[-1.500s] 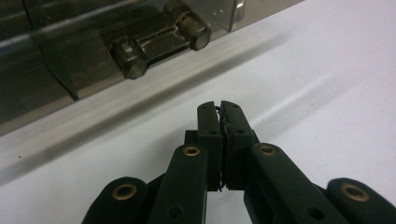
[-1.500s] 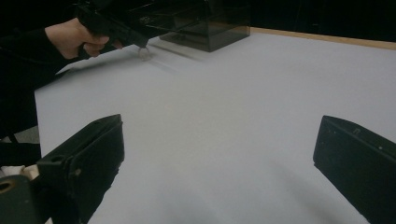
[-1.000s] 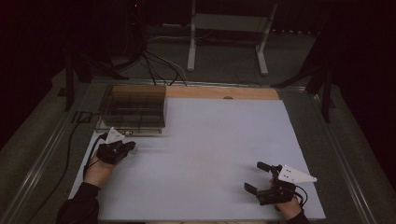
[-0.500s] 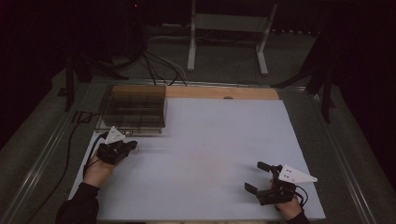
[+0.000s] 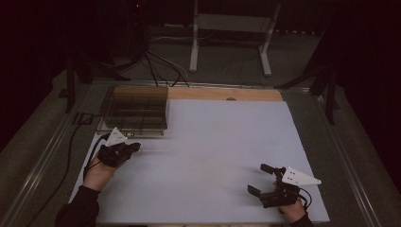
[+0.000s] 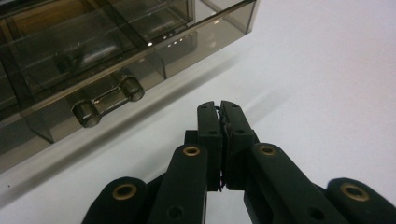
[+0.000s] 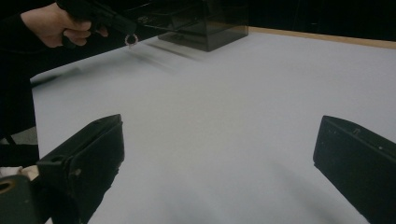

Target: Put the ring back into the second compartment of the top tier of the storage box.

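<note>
My left gripper (image 5: pixel 136 146) hovers low over the white mat, just in front of a smoked clear drawer box (image 5: pixel 137 108). Its jaws are shut (image 6: pixel 220 106) on something thin and wiry pinched between the pads. In the right gripper view this looks like a small metal ring (image 7: pixel 131 40) hanging from the left gripper's tip (image 7: pixel 125 31). The box's front drawer handle (image 6: pixel 107 100) lies close ahead and to the left of the jaws. My right gripper (image 5: pixel 257 178) rests near the mat's front right corner, with its jaws wide open (image 7: pixel 219 154) and nothing between them.
The white mat (image 5: pixel 222 142) covers most of the table, with a wooden strip (image 5: pixel 227 93) along its far edge. A black cable (image 5: pixel 71 142) runs down the left side. Stand legs (image 5: pixel 227 42) and floor cables are beyond the table.
My left gripper has edged a touch to the right. The right gripper has stayed where it was, still open.
</note>
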